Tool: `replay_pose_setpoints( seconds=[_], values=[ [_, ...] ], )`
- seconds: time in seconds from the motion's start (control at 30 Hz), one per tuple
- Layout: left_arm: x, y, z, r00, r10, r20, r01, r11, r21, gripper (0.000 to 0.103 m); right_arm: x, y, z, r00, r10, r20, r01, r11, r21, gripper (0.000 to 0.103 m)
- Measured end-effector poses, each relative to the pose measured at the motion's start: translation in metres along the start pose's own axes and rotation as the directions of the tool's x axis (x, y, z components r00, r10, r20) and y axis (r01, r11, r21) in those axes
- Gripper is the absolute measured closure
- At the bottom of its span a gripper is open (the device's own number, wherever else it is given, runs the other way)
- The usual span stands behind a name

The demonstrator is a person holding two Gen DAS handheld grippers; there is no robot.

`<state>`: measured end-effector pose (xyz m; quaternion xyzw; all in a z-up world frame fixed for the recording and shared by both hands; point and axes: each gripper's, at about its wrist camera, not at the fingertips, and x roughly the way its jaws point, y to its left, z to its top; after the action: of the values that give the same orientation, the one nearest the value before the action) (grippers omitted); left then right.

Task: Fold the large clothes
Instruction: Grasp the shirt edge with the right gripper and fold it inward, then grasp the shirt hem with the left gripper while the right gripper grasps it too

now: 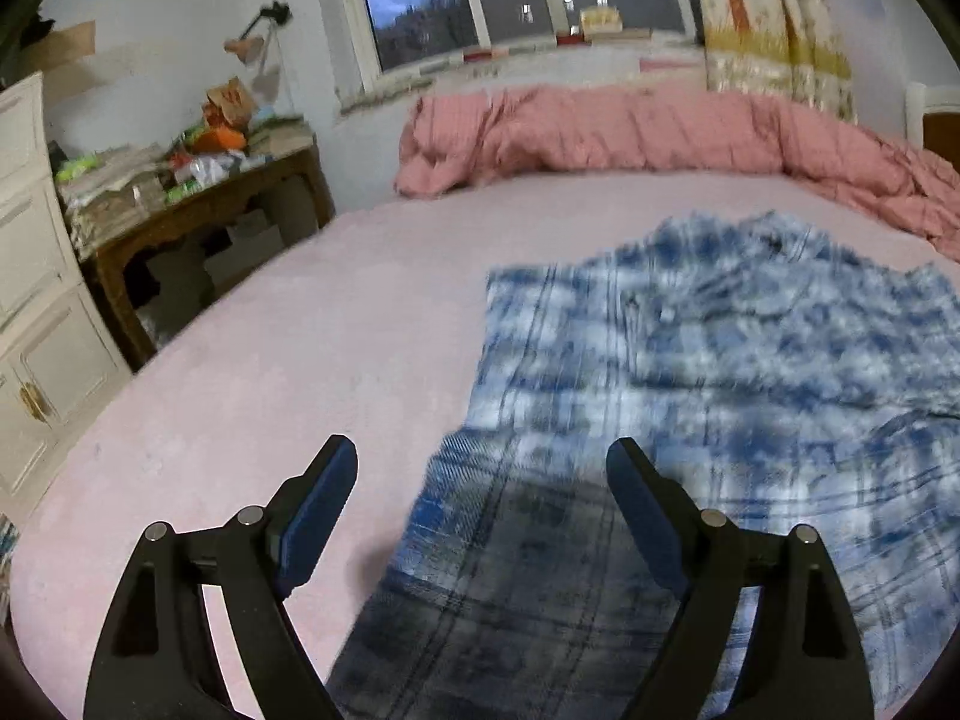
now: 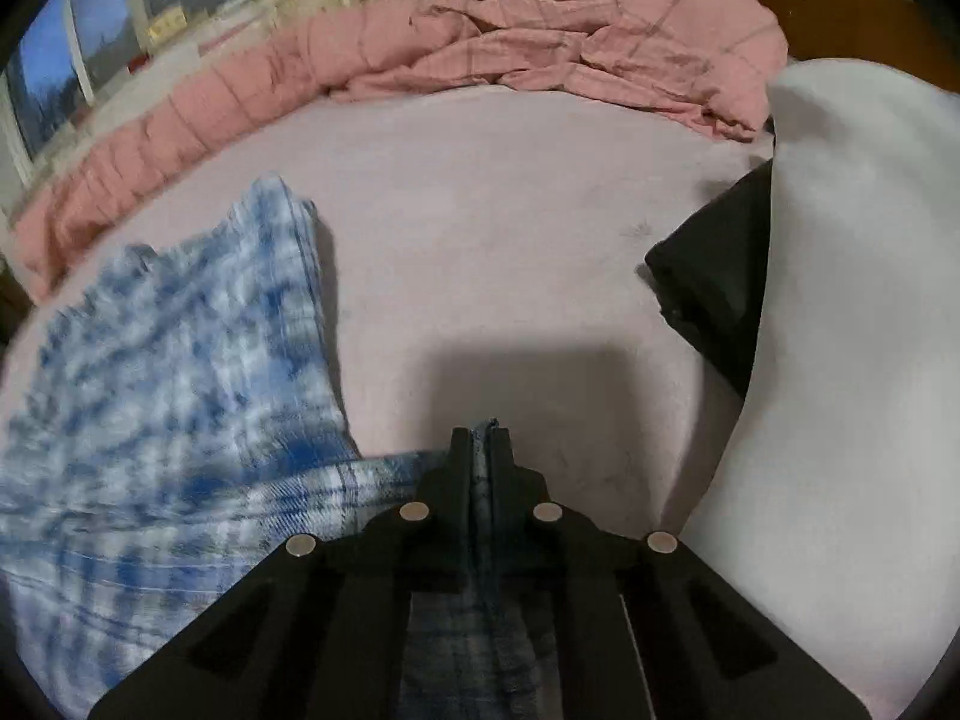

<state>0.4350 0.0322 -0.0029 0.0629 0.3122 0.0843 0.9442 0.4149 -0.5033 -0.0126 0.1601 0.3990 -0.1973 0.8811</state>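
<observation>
Your right gripper (image 2: 482, 438) pinches the hem of the blue plaid shirt (image 2: 180, 372), which sprawls across the left of the frame. Your left gripper (image 1: 480, 480) hangs wide open above its lower edge. Soft, limp cloth: grab that near edge.

Left claw (image 1: 480, 474) spread wide above edge of blue plaid garment (image 1: 690, 360) on pink bed (image 1: 270, 360)

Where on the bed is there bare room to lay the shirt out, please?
The bare sheet between the plaid shirt and the desk is free, and so is the stretch between shirt, pink duvet and white pillow. The far edge is crowded.
</observation>
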Motion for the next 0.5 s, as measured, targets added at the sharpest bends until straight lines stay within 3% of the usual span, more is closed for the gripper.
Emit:
replay_pose_setpoints(
  seconds=[0.13,0.3,0.37,0.43,0.5],
  values=[
    [0.009,0.007,-0.002,0.997,-0.046,-0.055,0.044,0.998,-0.037,0.018,-0.017,-0.002,0.004,0.997,0.055,0.046,-0.055,0.998,-0.004,0.094],
    [0.013,0.018,-0.004,0.99,-0.117,-0.078,0.109,0.99,-0.094,0.016,-0.027,0.0,0.0,0.998,0.038,0.049,-0.037,0.999,-0.024,0.089],
    [0.011,0.021,-0.004,0.983,-0.168,-0.072,0.159,0.981,-0.11,0.019,-0.027,0.001,0.0,0.998,0.023,0.05,-0.021,0.999,-0.036,0.086],
    [0.01,0.023,-0.003,0.977,-0.202,-0.068,0.193,0.974,-0.118,0.03,-0.03,0.004,0.0,0.999,0.007,0.051,-0.004,0.999,-0.053,0.083],
    [0.011,0.024,-0.003,0.966,-0.245,-0.077,0.235,0.964,-0.124,0.032,-0.033,0.005,-0.001,0.999,-0.003,0.051,0.006,0.998,-0.064,0.08]
  ],
)
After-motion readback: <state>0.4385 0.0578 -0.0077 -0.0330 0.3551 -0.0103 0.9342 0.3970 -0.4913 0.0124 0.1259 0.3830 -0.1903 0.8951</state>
